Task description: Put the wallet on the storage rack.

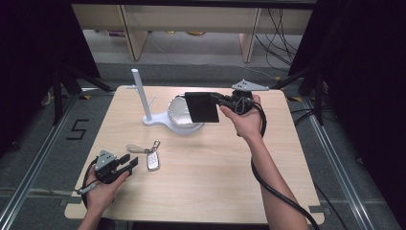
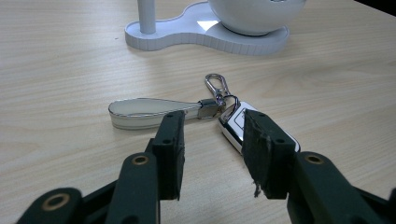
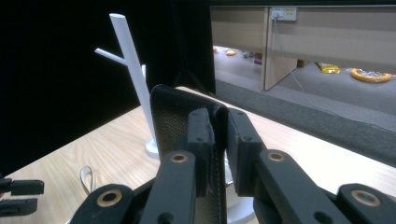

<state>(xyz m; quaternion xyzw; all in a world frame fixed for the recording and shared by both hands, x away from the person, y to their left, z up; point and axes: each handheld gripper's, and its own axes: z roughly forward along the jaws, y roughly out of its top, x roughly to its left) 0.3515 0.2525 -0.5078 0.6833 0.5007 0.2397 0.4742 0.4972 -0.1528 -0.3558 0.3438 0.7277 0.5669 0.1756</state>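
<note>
Trouble could come if the right gripper (image 1: 216, 99), clamped tight on the black wallet (image 1: 201, 107) above the white bowl (image 1: 178, 111) near the desk's far edge, lets it slip. Left gripper (image 1: 128, 163) sits half open, holding nothing, by the car key (image 1: 153, 160).

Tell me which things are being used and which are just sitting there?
Being used:
- black wallet, clamped in the right gripper above the white bowl
- key fob, in front of the open left gripper

Just sitting:
- white branch stand
</note>
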